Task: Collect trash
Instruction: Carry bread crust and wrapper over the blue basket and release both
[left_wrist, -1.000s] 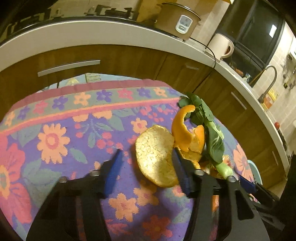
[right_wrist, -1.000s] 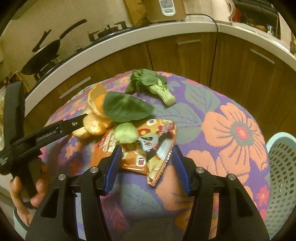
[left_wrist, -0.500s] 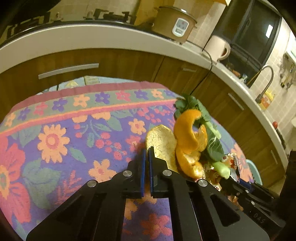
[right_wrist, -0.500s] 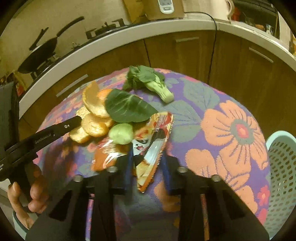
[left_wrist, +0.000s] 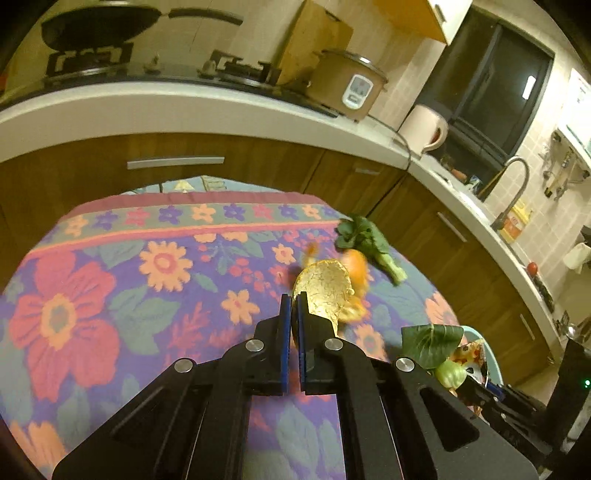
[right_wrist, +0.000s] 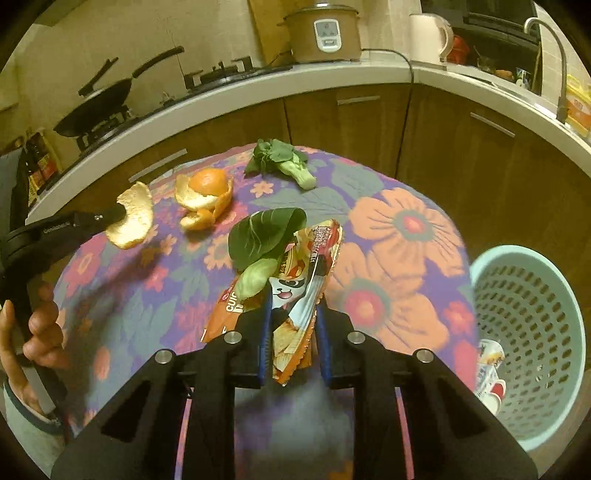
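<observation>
**Two pieces lifted, none of them binned yet**

You have trash in both claws. Your left claw (left_wrist: 291, 325) is pinched tight on the pale peel piece (right_wrist: 131, 218), which hangs above the flowered surface (left_wrist: 110, 295) at the left of the right-wrist view. Your right claw (right_wrist: 291, 332) is clamped on the snack wrapper (right_wrist: 306, 295), low centre of that view, and a loose green leaf with a stem stub (right_wrist: 262, 247) rides on top of the wrapper.

The mint basket (right_wrist: 532, 325) sits at the lower right edge, just beside the surface. One wrapper-like item already lies inside it; that looks like the only thing collected so far.

Left on the surface, upper centre of the right-wrist view:
- one curled orange peel (right_wrist: 207, 195), possibly in two parts
- one bok choy head (right_wrist: 284, 162)

Count: two claws, both loaded; one basket; one peel piece and one snack wrapper in hand, plus one leaf as passenger; two items still lying. By my reading, you are about midway: both loads need dropping, then another pass.
</observation>
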